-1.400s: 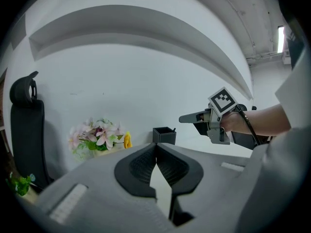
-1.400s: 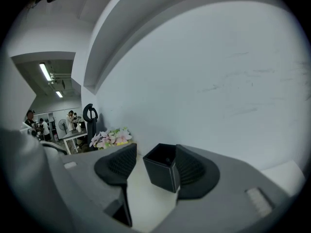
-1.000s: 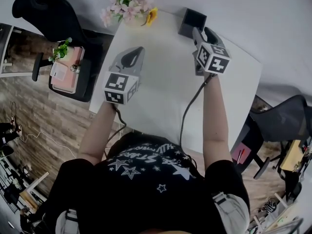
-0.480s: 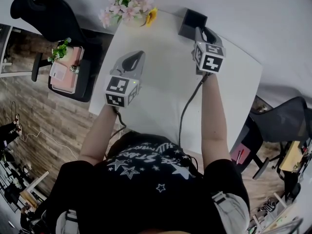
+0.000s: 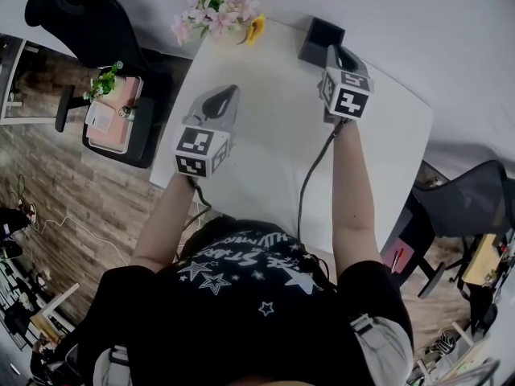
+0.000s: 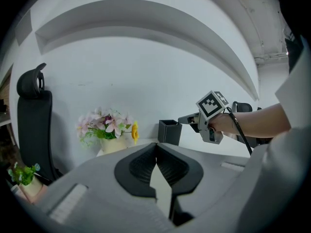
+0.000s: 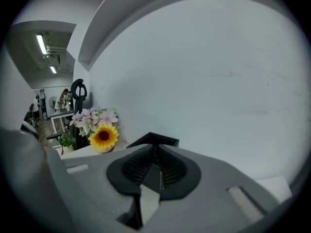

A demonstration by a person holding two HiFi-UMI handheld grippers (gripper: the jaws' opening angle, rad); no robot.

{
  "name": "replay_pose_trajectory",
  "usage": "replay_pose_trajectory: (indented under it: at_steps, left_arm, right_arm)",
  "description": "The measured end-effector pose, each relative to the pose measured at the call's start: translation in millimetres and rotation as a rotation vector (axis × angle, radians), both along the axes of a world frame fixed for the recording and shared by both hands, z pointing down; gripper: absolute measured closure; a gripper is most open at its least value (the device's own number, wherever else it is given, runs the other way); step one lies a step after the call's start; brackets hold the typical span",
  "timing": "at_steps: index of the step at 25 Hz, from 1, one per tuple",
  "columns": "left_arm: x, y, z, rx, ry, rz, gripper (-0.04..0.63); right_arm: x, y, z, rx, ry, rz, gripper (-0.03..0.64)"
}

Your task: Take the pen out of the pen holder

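The black square pen holder (image 5: pixel 320 37) stands at the far edge of the white table (image 5: pixel 265 159). It also shows in the left gripper view (image 6: pixel 169 131) and just behind the jaws in the right gripper view (image 7: pixel 163 140). My right gripper (image 5: pixel 331 51) reaches its tips over the holder's mouth. Its jaws are closing (image 7: pixel 155 148), and a thin dark sliver between the tips looks like the pen's top. The rest of the pen is hidden. My left gripper (image 5: pixel 228 95) hovers over the table's middle, shut (image 6: pixel 156 147) and holding nothing.
A vase of pink flowers with a sunflower (image 5: pixel 221 14) sits at the table's far left corner. A black office chair (image 5: pixel 80 22) and a side stand with a small plant (image 5: pixel 109 111) are to the left. Another chair (image 5: pixel 475 199) is at the right.
The right gripper has rolled slightly at the holder, shown by its marker cube turning. The left gripper has barely moved.
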State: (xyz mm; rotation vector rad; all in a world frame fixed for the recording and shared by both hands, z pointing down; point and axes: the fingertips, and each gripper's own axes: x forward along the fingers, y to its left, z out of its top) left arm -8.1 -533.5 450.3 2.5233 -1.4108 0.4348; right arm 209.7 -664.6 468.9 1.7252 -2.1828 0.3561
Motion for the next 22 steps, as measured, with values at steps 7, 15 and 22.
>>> replay_pose_trajectory:
  at_steps: [7,15,22]
  left_arm:
    - [-8,16,-17,0.038,0.021,-0.004,0.584]
    - [-24,40,-39,0.083,0.045,0.002,0.584]
    - [-36,73,-51,0.113,0.061,0.036,0.584]
  right_arm:
    - [-1,15,-40,0.08,0.008,0.008,0.58]
    - [-4,42,-96,0.185,0.02,0.028,0.581]
    - [-10,91,-130,0.251,0.016,0.049,0.58]
